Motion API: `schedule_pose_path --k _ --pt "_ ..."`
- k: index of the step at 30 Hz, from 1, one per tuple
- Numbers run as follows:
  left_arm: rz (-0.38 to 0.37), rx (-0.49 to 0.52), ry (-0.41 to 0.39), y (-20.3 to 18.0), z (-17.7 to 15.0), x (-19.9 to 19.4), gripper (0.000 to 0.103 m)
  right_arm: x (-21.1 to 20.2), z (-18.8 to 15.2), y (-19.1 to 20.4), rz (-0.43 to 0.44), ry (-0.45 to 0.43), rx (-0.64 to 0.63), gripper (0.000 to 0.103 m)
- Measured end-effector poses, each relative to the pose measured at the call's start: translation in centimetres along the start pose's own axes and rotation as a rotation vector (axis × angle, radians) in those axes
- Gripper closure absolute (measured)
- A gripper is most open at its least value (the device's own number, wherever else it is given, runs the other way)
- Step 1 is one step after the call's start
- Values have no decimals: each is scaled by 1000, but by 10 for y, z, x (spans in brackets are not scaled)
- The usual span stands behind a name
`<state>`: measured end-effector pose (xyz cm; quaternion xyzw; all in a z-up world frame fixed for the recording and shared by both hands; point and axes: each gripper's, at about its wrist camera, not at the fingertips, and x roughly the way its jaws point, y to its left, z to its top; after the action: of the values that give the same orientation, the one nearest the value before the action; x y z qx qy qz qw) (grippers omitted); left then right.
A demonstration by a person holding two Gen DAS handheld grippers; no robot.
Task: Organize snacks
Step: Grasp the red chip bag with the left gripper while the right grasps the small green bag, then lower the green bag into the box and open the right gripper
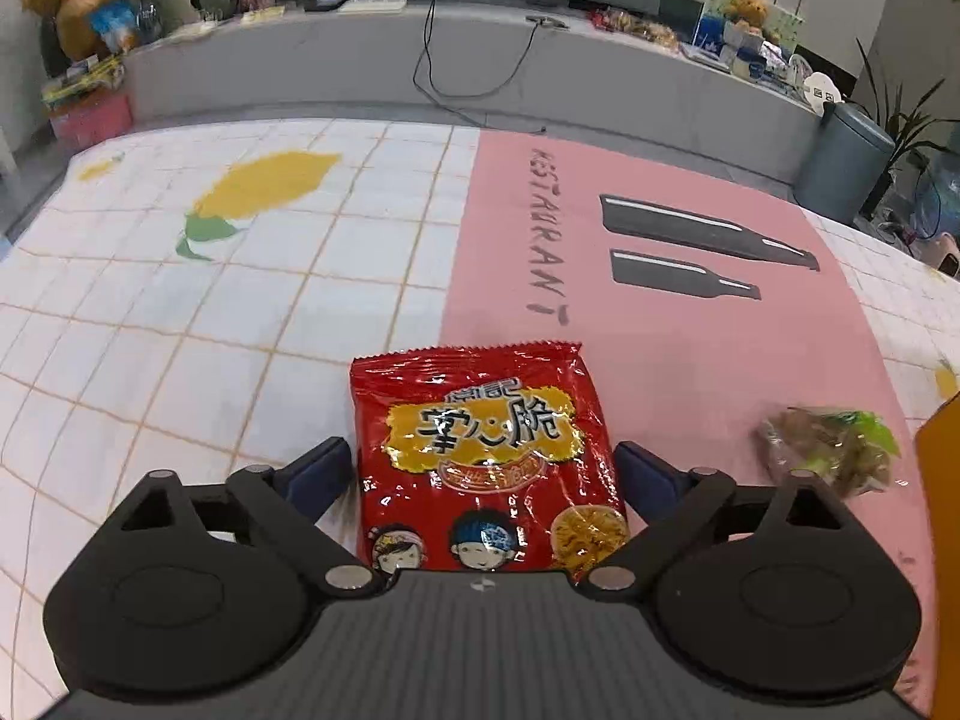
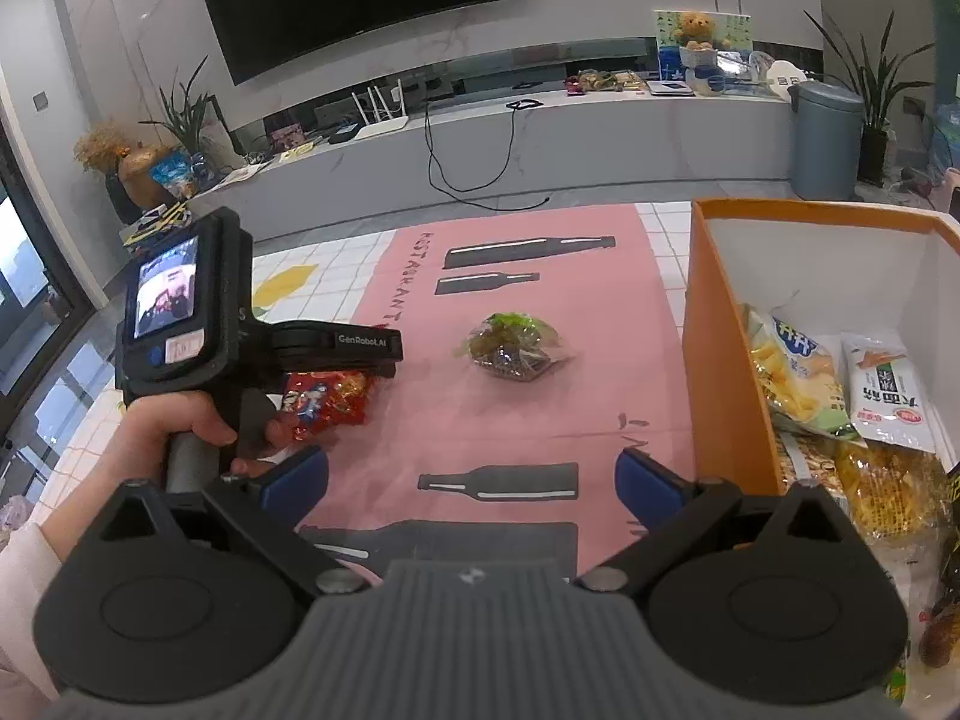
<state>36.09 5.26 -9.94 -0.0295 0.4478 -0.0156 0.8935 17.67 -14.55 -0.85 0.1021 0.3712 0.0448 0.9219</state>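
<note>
Left wrist view: red snack packet (image 1: pixel 480 456) lengthwise between spread left gripper (image 1: pixel 483 468) fingers, top edge away

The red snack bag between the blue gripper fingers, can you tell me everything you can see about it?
The red snack bag is a shiny, crinkly plastic packet with a zigzag top edge. It has black characters on a yellow patch, cartoon faces and a noodle picture near the bottom. It looks sealed and lies flat on the tablecloth, partly on white squares, partly on pink. The left gripper stands wide open around it, one blue finger on each side; whether they touch it is unclear.
</note>
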Motion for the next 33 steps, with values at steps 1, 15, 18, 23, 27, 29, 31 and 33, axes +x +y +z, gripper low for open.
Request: schedule_pose_path --k 1,15,18,23,27,29,31,33 --pt "0 15 -6 0 -1 -1 0 0 0 0 2 0 -1 4" --pt "-44 2 -78 35 -27 -50 17 59 39 1 2 -70 178 4" --pt "-41 13 -102 40 -25 -58 17 100 45 6 -48 -43 171 4" --pt "-60 16 -113 48 -20 -63 17 155 43 24 -177 35 20 3" --pt "-55 35 -117 50 -21 -64 17 191 42 28 -271 74 -89 3" --pt "-59 36 -111 51 -22 -63 17 201 40 29 -285 60 -123 5" --pt "-59 40 -107 53 -22 -63 17 199 39 27 -278 22 -124 17" --pt "-52 53 -107 53 -22 -62 17 196 41 29 -278 12 -120 32"
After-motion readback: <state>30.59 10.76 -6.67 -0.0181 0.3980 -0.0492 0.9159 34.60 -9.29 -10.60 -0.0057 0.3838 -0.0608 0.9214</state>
